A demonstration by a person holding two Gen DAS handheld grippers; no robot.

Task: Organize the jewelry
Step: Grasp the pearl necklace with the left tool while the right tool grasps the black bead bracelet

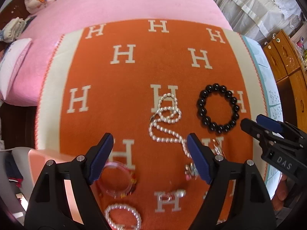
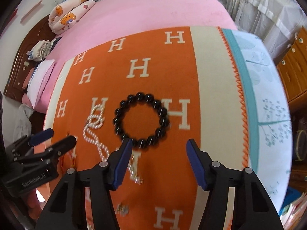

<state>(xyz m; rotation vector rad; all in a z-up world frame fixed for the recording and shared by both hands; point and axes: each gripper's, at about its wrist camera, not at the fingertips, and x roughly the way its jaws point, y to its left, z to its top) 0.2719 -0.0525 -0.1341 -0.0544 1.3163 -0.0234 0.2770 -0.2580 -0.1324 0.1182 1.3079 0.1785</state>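
Observation:
Jewelry lies spread on an orange blanket [image 1: 134, 76] with white H letters. A black bead bracelet [image 1: 217, 108] [image 2: 141, 120] lies to the right. Left of it curls a white pearl necklace [image 1: 167, 122] [image 2: 96, 132]. My left gripper [image 1: 149, 140] hovers open above the necklace's lower end, with nothing between its fingers. Under it are a clear bangle [image 1: 116, 179], a small pearl bracelet [image 1: 122, 217] and a small silver charm [image 1: 190, 170]. My right gripper [image 2: 159, 143] [image 1: 255, 122] stands open just below the black bracelet, touching nothing that I can see.
The blanket covers a bed with a pink sheet [image 1: 124, 2] and a pale blue patterned sheet [image 2: 268, 95] on the right. A pink box [image 1: 44, 163] sits at the blanket's lower left. Pillows [image 2: 67, 13] lie at the far end, wooden drawers [image 1: 284, 63] stand to the right.

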